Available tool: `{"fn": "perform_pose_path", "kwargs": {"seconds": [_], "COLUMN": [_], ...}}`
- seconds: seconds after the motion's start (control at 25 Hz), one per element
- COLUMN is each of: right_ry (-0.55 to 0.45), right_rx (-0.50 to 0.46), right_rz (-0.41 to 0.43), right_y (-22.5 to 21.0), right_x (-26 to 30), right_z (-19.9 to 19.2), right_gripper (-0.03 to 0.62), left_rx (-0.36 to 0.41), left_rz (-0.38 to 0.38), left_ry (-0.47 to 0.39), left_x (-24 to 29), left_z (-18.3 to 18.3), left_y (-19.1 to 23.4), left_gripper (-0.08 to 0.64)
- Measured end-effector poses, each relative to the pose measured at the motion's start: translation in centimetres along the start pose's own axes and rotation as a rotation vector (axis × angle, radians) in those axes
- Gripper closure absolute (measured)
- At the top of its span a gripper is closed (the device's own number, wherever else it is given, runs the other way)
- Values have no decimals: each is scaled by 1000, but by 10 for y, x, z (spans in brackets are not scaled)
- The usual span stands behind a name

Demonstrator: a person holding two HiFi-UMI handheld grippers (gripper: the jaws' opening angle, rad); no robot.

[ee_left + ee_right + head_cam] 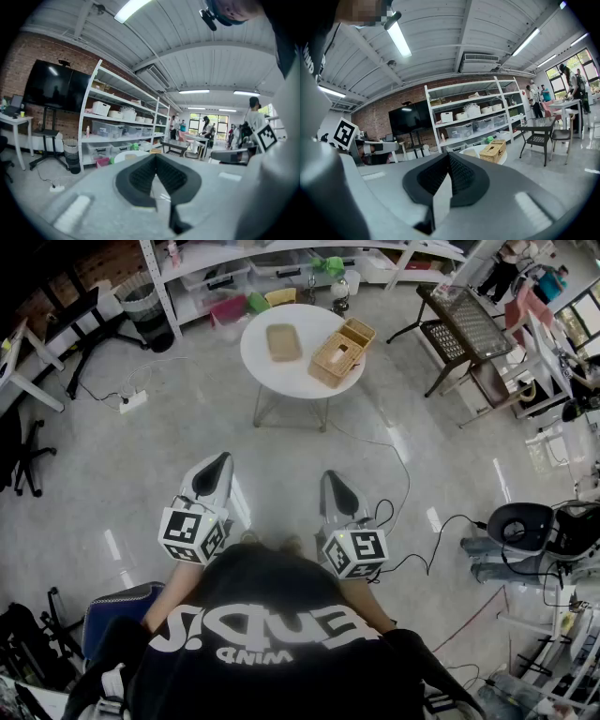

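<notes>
My left gripper (221, 461) and right gripper (331, 477) are held side by side in front of the person's chest, above the grey floor, both pointing toward a round white table (274, 371). Each is shut with nothing between its jaws. In the left gripper view the left gripper (156, 156) has its dark pads meeting at the tip; the right gripper (449, 154) looks the same in its own view. On the table lie a flat wicker tray (283, 341), a larger wicker basket (337, 359) and a smaller one (358, 332). The table stands well ahead of both grippers.
White shelving (234, 268) with bins runs along the back wall. A black glass-topped table (466, 322) stands at the right. A power strip (132, 400) and cables lie on the floor. Chairs and equipment (525, 526) crowd the right side. People stand at the far right.
</notes>
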State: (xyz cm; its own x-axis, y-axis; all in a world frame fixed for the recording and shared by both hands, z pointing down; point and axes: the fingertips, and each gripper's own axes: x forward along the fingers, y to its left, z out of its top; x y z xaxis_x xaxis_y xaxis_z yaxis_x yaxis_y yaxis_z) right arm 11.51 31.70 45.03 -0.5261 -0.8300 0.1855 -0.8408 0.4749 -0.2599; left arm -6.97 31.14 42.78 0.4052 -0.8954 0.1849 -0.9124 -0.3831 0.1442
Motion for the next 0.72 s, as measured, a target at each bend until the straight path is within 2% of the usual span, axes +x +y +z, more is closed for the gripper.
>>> {"fn": "perform_pose_path", "kwargs": {"seconds": [0.16, 0.48, 0.72], "right_ry": [-8, -33, -41], "right_rx": [20, 49, 67], "right_rz": [5, -46, -67], "right_y": [11, 21, 33], "right_x": [3, 4, 30], "right_z": [1, 7, 2], "right_gripper": [592, 592, 592], "left_rx": [4, 19, 6], "left_rz": [0, -7, -1], "left_ry": [7, 16, 6], "left_x": [-7, -25, -25], "left_z": [1, -2, -3], "left_y": [8, 45, 75], "left_gripper": [558, 558, 558]}}
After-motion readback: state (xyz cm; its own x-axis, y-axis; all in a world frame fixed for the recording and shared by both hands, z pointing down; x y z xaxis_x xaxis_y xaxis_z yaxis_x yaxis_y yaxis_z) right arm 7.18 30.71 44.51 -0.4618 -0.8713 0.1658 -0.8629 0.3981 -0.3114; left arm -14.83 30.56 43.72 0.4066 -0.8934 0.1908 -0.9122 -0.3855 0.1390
